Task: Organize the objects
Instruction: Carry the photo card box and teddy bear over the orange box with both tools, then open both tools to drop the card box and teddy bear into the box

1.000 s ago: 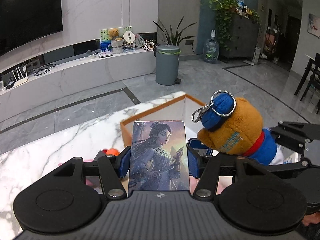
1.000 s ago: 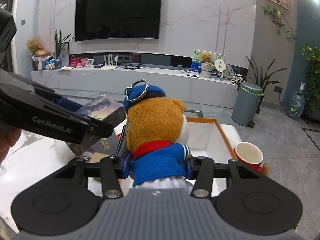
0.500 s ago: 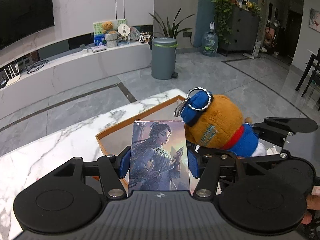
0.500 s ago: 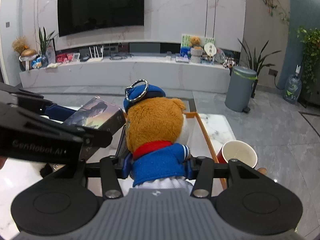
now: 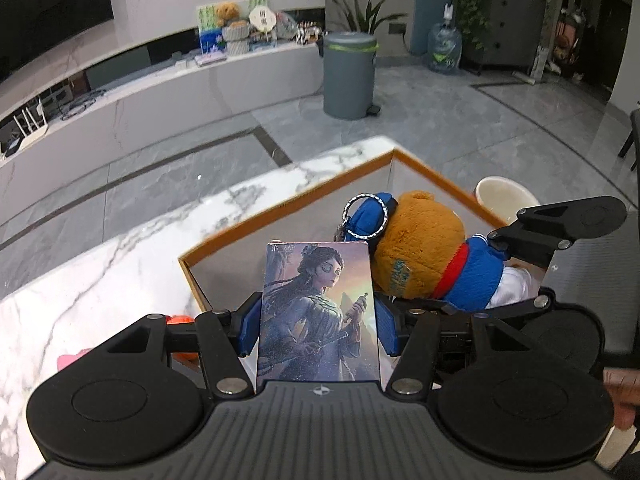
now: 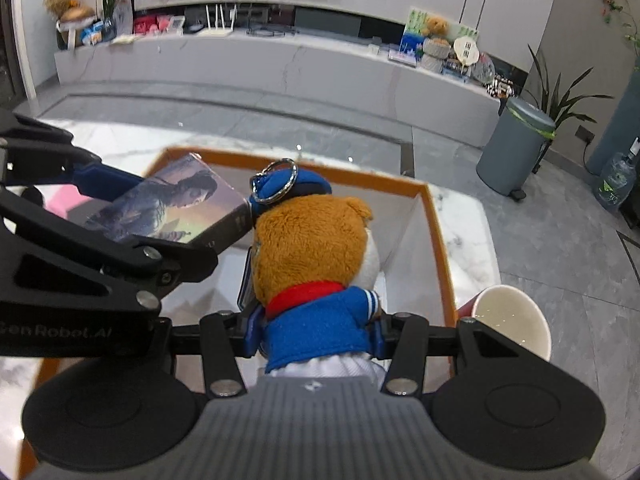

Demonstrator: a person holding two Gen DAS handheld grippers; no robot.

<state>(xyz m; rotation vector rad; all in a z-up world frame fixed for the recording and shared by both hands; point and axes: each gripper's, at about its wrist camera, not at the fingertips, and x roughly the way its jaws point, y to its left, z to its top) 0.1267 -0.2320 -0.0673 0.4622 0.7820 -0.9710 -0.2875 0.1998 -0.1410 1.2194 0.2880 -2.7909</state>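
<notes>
My left gripper (image 5: 318, 326) is shut on a flat box printed with a painted woman (image 5: 318, 312), held by its two long sides. My right gripper (image 6: 316, 330) is shut on a brown plush bear (image 6: 314, 248) in a blue shirt, red collar and blue cap with a key ring. Both are held side by side above an open box with an orange rim (image 6: 436, 216) and white inner walls on the marble table (image 5: 100, 268). In the right wrist view the printed box (image 6: 172, 206) sits left of the bear, near its head. In the left wrist view the bear (image 5: 420, 248) is at right.
A red cup with a white inside (image 6: 510, 320) stands just right of the orange-rimmed box. An orange thing (image 5: 180, 320) and a pink thing (image 5: 70, 360) lie on the table at left. A grey bin (image 5: 350, 74) stands on the floor beyond the table.
Both grippers have moved forward and down with their loads, and now hang over the orange-rimmed box. The cameras tilt lower, so the box's inside and the cup look larger.
</notes>
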